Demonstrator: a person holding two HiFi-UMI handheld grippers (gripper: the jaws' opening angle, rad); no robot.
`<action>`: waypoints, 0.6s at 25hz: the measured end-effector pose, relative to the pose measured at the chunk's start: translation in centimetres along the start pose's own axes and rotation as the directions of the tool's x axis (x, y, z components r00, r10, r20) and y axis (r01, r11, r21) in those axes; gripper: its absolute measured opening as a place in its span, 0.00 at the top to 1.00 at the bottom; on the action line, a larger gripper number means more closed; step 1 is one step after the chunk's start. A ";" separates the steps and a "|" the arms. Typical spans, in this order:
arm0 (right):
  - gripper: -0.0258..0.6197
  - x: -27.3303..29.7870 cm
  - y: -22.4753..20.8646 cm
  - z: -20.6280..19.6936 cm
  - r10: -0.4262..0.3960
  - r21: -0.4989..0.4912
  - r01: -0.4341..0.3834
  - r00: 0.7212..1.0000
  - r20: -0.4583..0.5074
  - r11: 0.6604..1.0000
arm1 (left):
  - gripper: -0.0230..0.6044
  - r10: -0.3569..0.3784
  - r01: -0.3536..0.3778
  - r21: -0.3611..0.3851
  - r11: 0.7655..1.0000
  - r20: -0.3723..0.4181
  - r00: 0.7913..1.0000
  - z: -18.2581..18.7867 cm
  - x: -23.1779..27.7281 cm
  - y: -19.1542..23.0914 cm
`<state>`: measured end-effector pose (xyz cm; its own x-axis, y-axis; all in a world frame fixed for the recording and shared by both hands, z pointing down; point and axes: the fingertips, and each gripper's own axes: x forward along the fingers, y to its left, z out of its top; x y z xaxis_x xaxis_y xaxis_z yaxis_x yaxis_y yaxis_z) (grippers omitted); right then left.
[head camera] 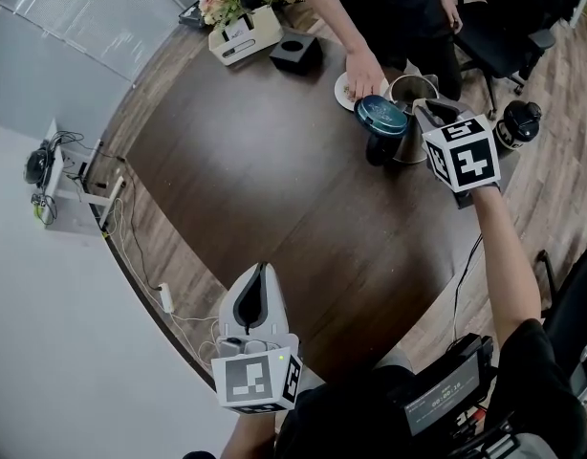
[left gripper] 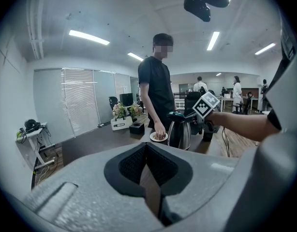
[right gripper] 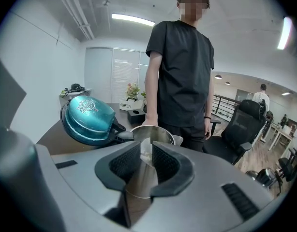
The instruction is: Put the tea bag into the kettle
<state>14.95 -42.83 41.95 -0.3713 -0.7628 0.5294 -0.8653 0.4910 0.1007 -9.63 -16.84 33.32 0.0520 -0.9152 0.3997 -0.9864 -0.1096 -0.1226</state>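
Tea bag (right gripper: 145,154): pale, between parted jaws of right gripper (right gripper: 146,147), not pinched | directly over open kettle (right gripper: 163,135), lid (right gripper: 88,120) swung left | left gripper (left gripper: 146,147) closed, empty, well back.

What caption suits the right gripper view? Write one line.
Right gripper, jaws apart, over the open steel kettle, teal lid flipped back, a person in black behind.

Dark round wooden table (head camera: 274,180), things grouped along its far edge.
A steel kettle (head camera: 415,90) stands near the far right edge, its teal lid open. Just left of the kettle lies a small white plate (head camera: 341,92), farther left a black box (head camera: 295,52), and beyond that a white box of flowers (head camera: 244,34).
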 end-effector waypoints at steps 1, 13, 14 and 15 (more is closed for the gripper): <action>0.84 -0.1 -0.1 -0.1 -0.002 0.001 0.002 1.000 0.001 1.000 | 0.96 0.000 0.000 0.000 1.000 0.001 1.000 0.0 -0.1 -0.1; 0.80 -0.8 0.1 -0.1 0.014 -0.014 -0.014 1.000 0.016 1.000 | 0.96 0.010 -0.010 0.000 1.000 0.010 1.000 0.1 -1.0 -0.4; 0.80 -0.8 0.1 -0.1 0.015 -0.013 -0.014 1.000 0.019 1.000 | 0.96 0.011 -0.011 0.000 1.000 0.008 1.000 0.1 -1.1 -0.4; 0.79 -0.7 0.1 0.0 0.016 -0.012 -0.016 1.000 0.022 1.000 | 0.96 0.013 -0.013 0.000 1.000 0.007 1.000 0.0 -1.1 -0.5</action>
<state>15.18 -42.25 41.61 -0.3927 -0.7640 0.5120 -0.8551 0.5082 0.1026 -9.22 -15.77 32.90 0.0403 -0.9193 0.3915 -0.9870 -0.0977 -0.1277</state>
